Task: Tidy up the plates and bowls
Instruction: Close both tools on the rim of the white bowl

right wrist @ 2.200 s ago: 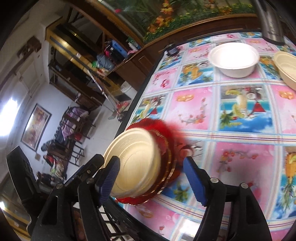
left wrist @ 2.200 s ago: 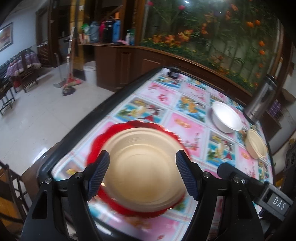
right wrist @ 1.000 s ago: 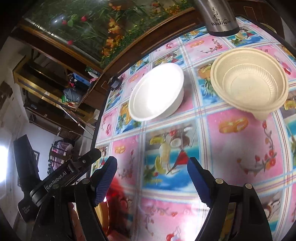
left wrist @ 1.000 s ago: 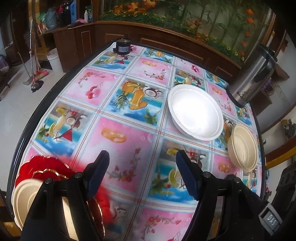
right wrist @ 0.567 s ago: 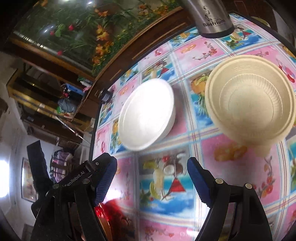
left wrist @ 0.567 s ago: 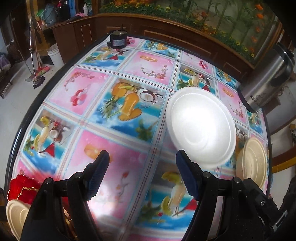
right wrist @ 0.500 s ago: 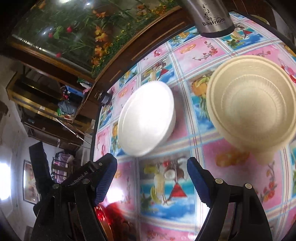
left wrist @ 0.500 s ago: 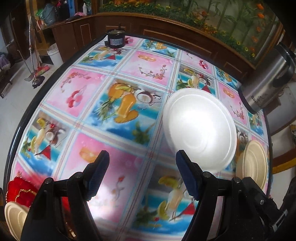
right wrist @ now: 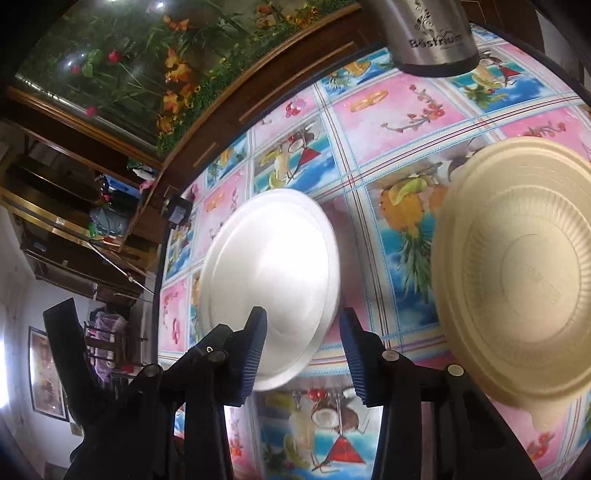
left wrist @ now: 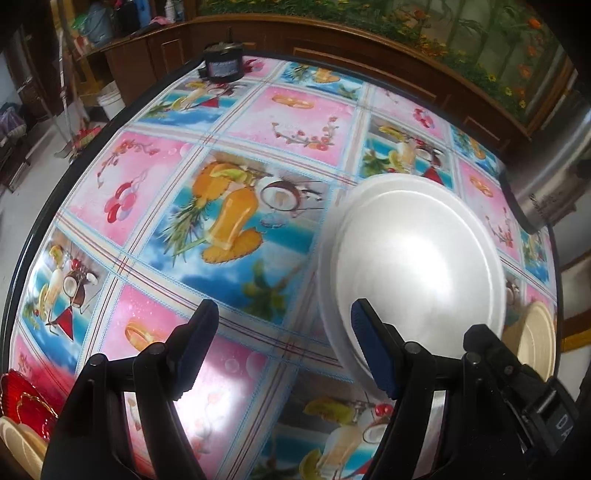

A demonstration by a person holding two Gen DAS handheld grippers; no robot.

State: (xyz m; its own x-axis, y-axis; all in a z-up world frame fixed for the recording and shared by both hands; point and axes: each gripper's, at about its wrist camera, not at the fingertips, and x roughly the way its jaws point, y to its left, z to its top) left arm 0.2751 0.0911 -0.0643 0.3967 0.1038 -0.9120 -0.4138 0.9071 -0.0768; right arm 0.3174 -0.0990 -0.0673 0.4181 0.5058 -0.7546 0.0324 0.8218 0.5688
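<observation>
Both tools spread and holding nothing: right tool (right wrist: 303,354) straddles the upright, mouth-up white bowl's (right wrist: 269,280) rim.

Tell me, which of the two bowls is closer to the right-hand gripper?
The white bowl: the right gripper straddles its near rim, while the beige ribbed bowl sits off to its side.

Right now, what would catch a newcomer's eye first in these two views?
Probably the white bowl, sitting mid-table right ahead of both open grippers, with the right gripper nearest its rim. Next, the beige bowl to its right, then the loud fruit-print tablecloth and the steel kettle at the far edge.
</observation>
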